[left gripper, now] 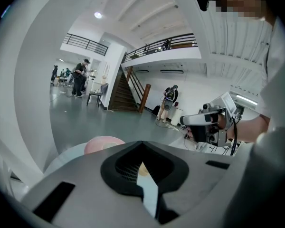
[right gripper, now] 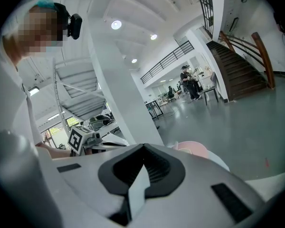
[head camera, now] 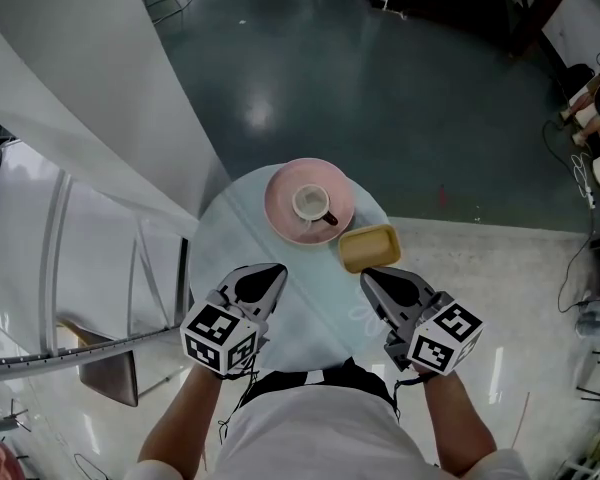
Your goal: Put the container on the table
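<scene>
A yellow rectangular container (head camera: 369, 247) lies on the round glass table (head camera: 225, 230), just right of a pink plate (head camera: 280, 190) that carries a white cup (head camera: 311, 204). My left gripper (head camera: 277, 269) hovers over the table's near left part, shut and empty. My right gripper (head camera: 366, 277) is also shut with nothing in it, its tips a short way in front of the container and apart from it. In the left gripper view the shut gripper (left gripper: 142, 144) points past the plate (left gripper: 102, 144). In the right gripper view the gripper (right gripper: 143, 147) shows the plate (right gripper: 192, 147) beyond it; the container is hidden there.
A broad white slanted pillar (head camera: 80, 98) rises at the left, with a chair (head camera: 110, 368) below it. Dark green floor (head camera: 380, 88) lies beyond the table. Cables and equipment (head camera: 595, 118) crowd the right edge. People stand far off in the hall (left gripper: 80, 77).
</scene>
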